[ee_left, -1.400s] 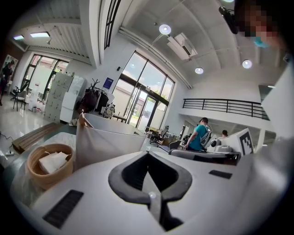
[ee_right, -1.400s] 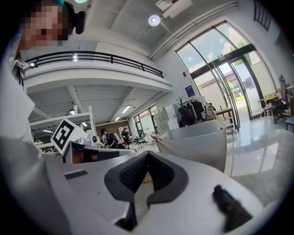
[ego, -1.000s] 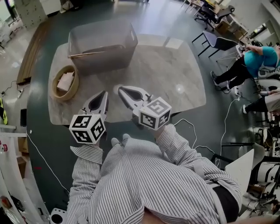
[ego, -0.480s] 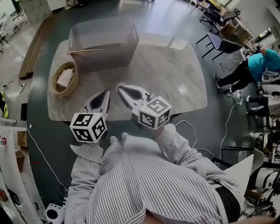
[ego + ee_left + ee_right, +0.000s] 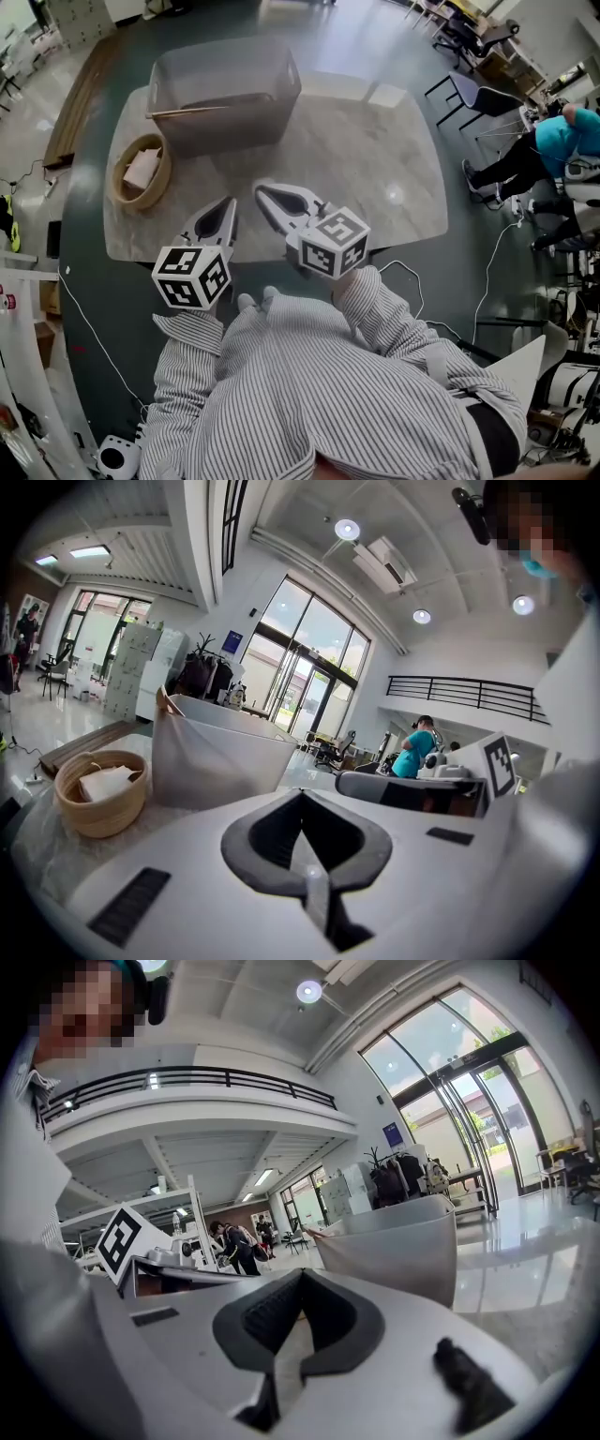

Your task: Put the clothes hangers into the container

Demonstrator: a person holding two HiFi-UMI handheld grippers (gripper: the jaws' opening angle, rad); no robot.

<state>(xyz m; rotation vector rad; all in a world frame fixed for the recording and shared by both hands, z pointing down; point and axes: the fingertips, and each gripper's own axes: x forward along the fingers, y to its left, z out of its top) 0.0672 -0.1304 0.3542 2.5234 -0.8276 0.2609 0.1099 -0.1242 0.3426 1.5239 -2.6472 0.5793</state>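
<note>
In the head view, almost nothing is found changed from a second ago: the left gripper (image 5: 227,202) and the right gripper (image 5: 262,192) are held where they were, side by side over the near edge of the table (image 5: 375,159). Only a slight shift of the framing is noted. The container (image 5: 225,89) is seen at the far left of the table, well apart from both grippers. One wooden hanger (image 5: 187,110) is already lodged in it, with an end poking past the left rim. A basket (image 5: 120,183) with paper in it is set just beside the container, and no other hanger is seen on the table. In the left gripper view, the jaws of the left gripper (image 5: 302,795) are seen pressed together at the tips with nothing between them. The container (image 5: 220,757) and the basket (image 5: 98,799) are framed beyond, and the hanger (image 5: 168,703) tip is shown sticking up at the container's left corner. In the right gripper view, the right gripper (image 5: 301,1275) is likewise seen closed and empty, with the container (image 5: 403,1246) ahead of it. The stillness is judged to mean that no transfer is under way: either the task is finished, or a further hanger must be fetched from outside what is shown.
</note>
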